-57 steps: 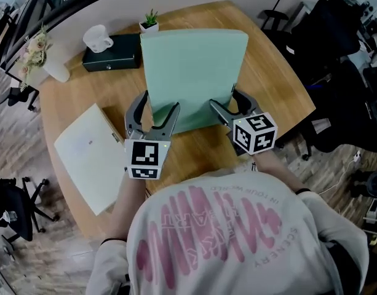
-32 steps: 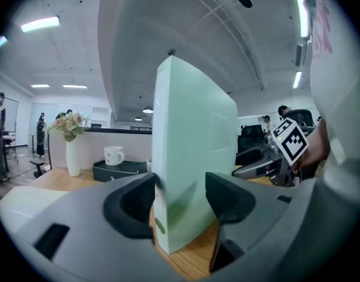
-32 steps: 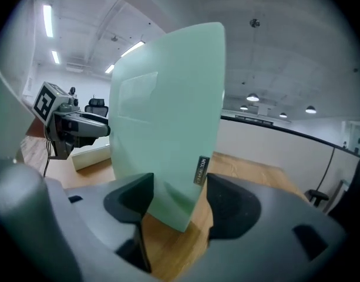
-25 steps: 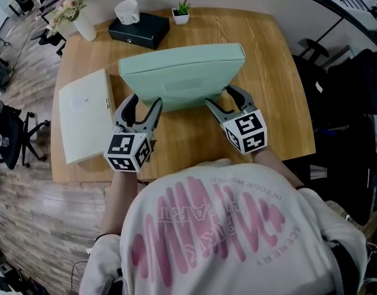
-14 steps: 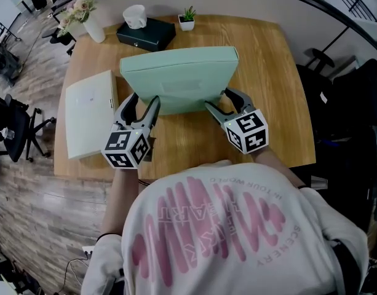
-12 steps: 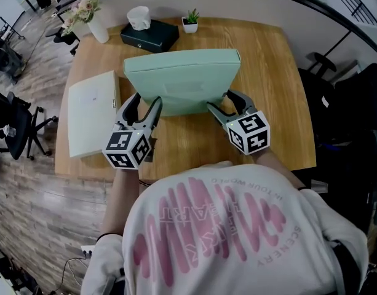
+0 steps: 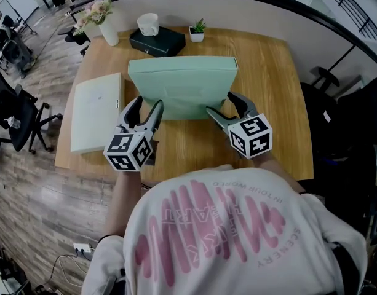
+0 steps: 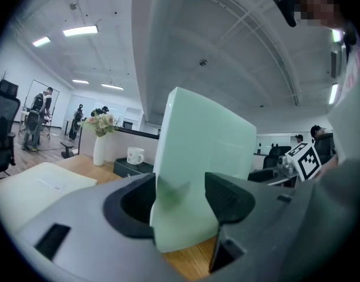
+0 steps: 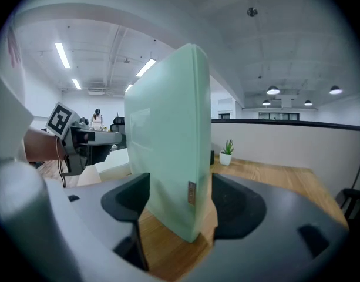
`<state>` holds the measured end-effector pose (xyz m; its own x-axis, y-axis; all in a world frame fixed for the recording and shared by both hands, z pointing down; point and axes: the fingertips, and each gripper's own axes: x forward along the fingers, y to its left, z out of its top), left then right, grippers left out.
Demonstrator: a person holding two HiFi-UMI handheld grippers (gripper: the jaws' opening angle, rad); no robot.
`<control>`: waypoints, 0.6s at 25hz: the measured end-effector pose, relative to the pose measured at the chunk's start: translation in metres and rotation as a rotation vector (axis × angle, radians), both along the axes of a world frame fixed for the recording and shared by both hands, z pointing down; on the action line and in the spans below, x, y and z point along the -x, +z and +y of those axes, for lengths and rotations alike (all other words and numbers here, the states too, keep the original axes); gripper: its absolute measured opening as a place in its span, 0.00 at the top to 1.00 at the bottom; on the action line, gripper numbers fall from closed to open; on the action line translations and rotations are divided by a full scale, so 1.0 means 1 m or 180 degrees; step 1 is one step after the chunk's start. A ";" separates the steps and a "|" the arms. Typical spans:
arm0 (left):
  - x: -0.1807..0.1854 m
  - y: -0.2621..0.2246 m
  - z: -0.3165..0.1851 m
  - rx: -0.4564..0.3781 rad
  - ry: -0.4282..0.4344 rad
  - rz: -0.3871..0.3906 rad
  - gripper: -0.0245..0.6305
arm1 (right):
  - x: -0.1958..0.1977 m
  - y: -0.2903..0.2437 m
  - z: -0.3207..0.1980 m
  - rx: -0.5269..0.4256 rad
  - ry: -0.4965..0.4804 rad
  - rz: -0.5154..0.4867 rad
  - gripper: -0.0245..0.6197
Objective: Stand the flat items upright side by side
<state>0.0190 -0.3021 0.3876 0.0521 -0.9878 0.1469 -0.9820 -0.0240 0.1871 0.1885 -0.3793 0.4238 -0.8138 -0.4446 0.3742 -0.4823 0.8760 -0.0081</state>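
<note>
A pale green flat case [image 7: 182,91] stands upright on its long edge across the middle of the wooden table [image 7: 268,91]. My left gripper [image 7: 147,103] straddles its lower left corner, and in the left gripper view the case [image 8: 203,151] sits pinched between the pads. My right gripper [image 7: 220,103] straddles the lower right corner. Its jaws are opening, and the case [image 9: 168,157] stands between them with a thin gap at the pads. A white flat case [image 7: 97,112] lies flat at the table's left side.
At the table's far edge stand a dark box [image 7: 156,40] with a white mug [image 7: 148,23] on it, a small potted plant [image 7: 197,29] and a vase of flowers [image 7: 105,26]. Office chairs [image 7: 16,115] stand on the floor to the left.
The green case stays upright between both grippers. The head view has swung, so the table sits differently in the picture. The right jaws look slightly wider apart.
</note>
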 end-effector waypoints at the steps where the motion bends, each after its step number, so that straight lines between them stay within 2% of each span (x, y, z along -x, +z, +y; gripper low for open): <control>1: -0.001 -0.002 0.002 -0.0005 -0.0020 0.0003 0.56 | -0.002 -0.003 -0.001 0.0002 0.0013 -0.0036 0.45; 5: -0.003 -0.014 0.011 -0.0053 -0.0168 0.0068 0.56 | -0.009 -0.014 -0.004 0.0069 0.0030 -0.0197 0.45; 10: -0.006 -0.018 0.035 -0.0139 -0.0424 0.0295 0.56 | -0.018 -0.016 0.000 0.0275 0.0013 -0.0347 0.45; 15: -0.022 0.016 0.068 0.0098 -0.0661 0.0501 0.56 | -0.032 0.019 0.007 0.0580 0.0006 -0.0176 0.45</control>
<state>0.0409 -0.2340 0.4040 -0.1265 -0.9749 0.1831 -0.9240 0.1830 0.3357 0.2208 -0.3724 0.4427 -0.8347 -0.3750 0.4033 -0.4783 0.8567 -0.1932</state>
